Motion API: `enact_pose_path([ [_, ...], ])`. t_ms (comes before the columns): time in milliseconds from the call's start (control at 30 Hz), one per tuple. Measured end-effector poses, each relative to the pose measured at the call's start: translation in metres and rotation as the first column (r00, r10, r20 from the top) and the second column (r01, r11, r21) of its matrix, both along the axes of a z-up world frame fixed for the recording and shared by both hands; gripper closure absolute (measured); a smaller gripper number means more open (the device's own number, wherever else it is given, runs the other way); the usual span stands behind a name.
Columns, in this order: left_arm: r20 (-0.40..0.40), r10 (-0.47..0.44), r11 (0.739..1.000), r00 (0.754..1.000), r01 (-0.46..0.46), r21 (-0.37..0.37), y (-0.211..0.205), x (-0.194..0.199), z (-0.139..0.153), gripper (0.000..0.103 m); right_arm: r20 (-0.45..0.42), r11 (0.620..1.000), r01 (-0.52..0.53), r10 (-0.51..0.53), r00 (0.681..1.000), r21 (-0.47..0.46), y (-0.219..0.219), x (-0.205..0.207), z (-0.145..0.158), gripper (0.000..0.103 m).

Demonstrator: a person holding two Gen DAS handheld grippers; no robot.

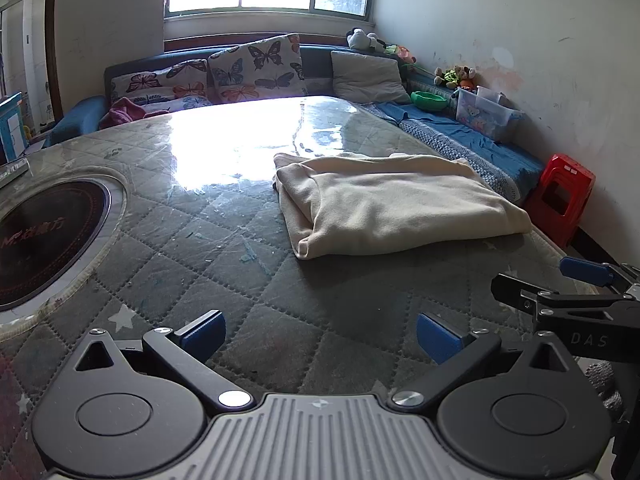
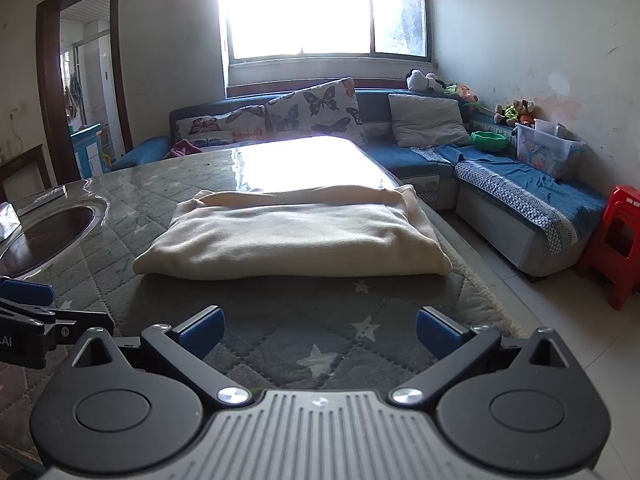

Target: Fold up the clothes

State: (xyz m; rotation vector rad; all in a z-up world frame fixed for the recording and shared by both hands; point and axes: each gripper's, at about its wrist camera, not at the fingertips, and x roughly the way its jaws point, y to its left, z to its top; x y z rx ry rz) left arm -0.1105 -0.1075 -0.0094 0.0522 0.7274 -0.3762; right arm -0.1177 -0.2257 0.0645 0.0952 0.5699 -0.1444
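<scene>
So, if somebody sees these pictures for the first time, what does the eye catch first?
First, the folded cream cloth lying on the quilted table, straight ahead of both open claws. Then the bright window glaring on the tabletop behind it, and the red stool on the floor at the right.

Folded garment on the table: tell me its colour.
The folded garment is plain cream, clearest in the right wrist view.
</scene>
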Motion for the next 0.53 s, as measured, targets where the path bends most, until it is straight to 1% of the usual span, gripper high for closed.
enact_pose_path([
  [533, 0.005, 0.002, 1.0, 1.0, -0.002, 0.013, -0.0012, 0.0044, -0.0001, 0.0, -0.004, 1.0, -0.007, 0.007, 1.0, 0.003, 0.0005, 0.0036, 0.0002, 0.0],
])
